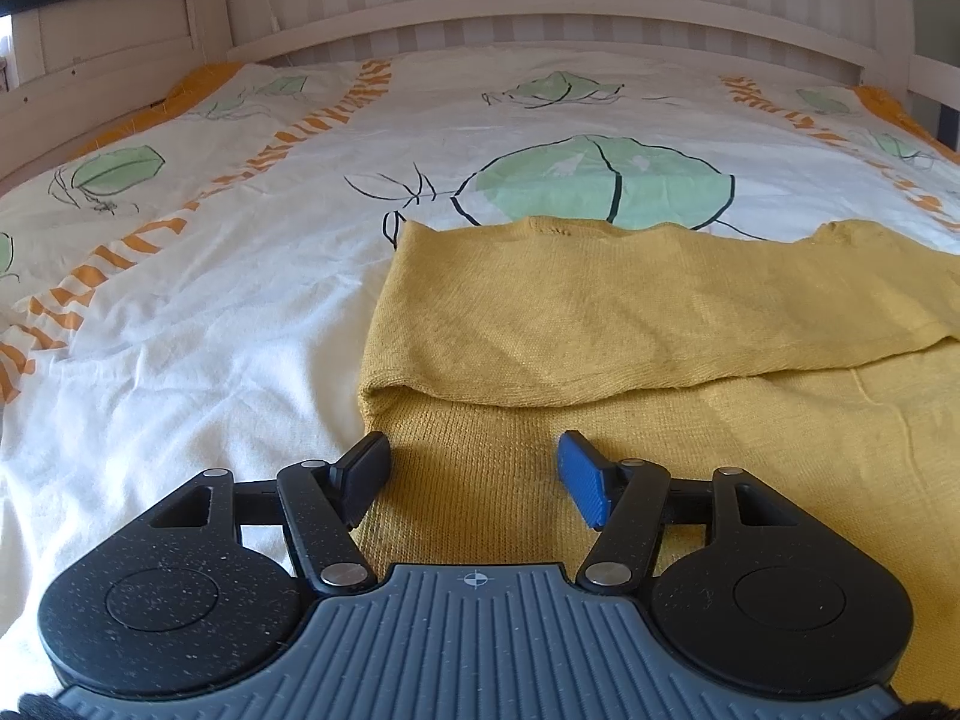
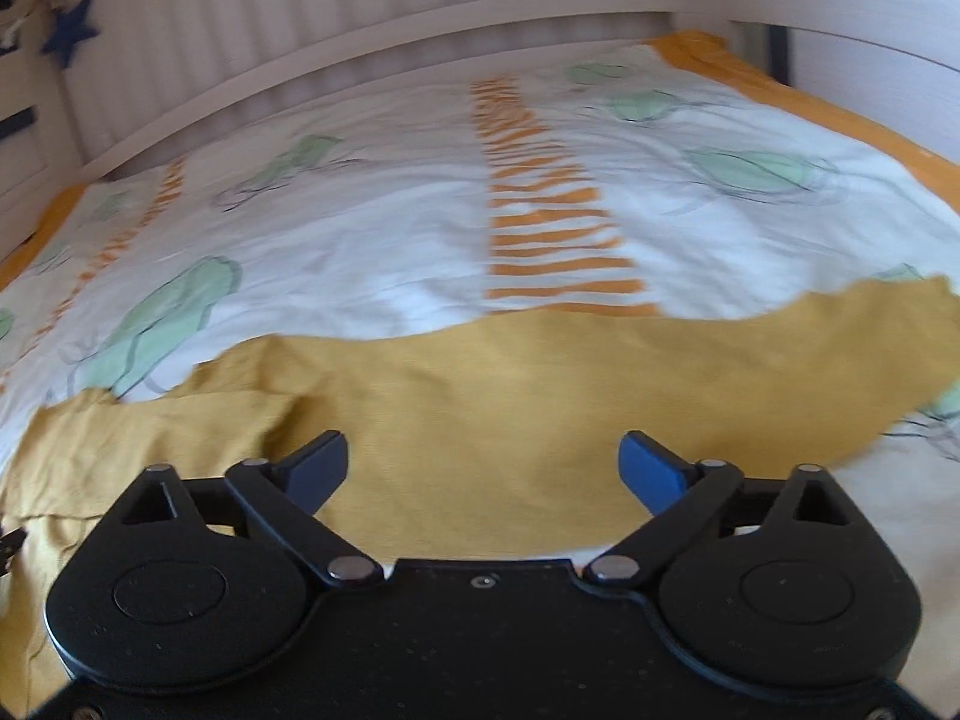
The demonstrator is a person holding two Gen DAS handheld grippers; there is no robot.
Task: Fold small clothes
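The left gripper has its jaws parted to a middling width, with nothing pinched between them; the black left pad and the blue right pad stand apart above the knit of a mustard-yellow sweater, and whether the tips rest on the cloth or hang just over it cannot be told. Directly ahead of these fingers a folded band of the same sweater lies crosswise, its rounded fold edge just beyond the left pad and its length running off to the right. The garment's left border passes close by the left pad, so that finger sits almost at the edge of the cloth, with white bedding just outside it. The right gripper stands wide, its blue fingers spread well apart and empty, with the yellow knit spread flat under and between them. This view is blurred. Ahead of the right fingers the sweater ends in a wavy edge, and to their left a creased, layered part of it bunches near the left finger. Beyond both pairs of fingers stretches a white bedspread printed with green leaves and orange striped bands, with an orange border at its far corners. Farther still runs a pale wooden bed rail, and a blue star hangs at far left of the right fingers.
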